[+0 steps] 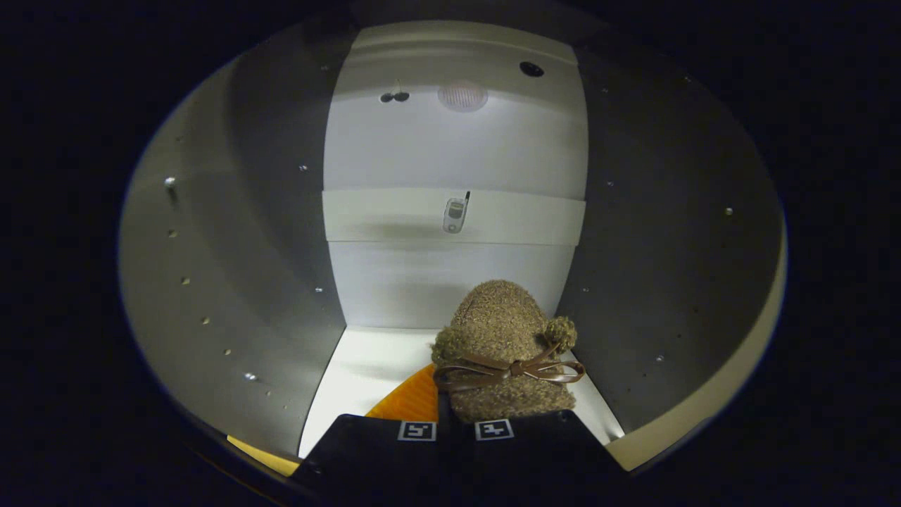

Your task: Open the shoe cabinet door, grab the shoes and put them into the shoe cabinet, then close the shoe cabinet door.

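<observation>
The claw reaches into the shoe cabinet, its fingers drawn close together on the back edge of a fuzzy brown shoe with a ribbon bow, though whether both fingers press it I cannot tell. The shoe sits just ahead of the claw on the cabinet's white floor, toe toward the back panel. Open floor lies to its left, where an orange piece shows beside the fingers, and the right wall stands nearer.
</observation>
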A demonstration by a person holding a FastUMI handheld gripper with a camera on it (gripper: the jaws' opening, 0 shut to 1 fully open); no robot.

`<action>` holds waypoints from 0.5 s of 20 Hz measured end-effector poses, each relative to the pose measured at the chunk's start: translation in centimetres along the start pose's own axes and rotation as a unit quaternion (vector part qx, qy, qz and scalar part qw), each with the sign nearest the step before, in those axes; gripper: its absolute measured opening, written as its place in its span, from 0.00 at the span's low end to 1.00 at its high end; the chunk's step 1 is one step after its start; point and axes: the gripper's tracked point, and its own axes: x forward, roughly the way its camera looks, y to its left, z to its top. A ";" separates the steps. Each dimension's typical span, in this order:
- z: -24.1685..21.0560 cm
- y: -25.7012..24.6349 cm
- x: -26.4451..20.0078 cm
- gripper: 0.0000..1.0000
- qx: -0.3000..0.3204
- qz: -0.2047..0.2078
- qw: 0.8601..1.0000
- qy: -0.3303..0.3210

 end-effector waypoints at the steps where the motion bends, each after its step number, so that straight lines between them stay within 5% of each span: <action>1: -0.3 0.0 1.3 0.05 0.003 0.003 1.000 0.008; 10: -4.0 -1.1 5.5 0.10 0.003 -0.003 0.998 0.065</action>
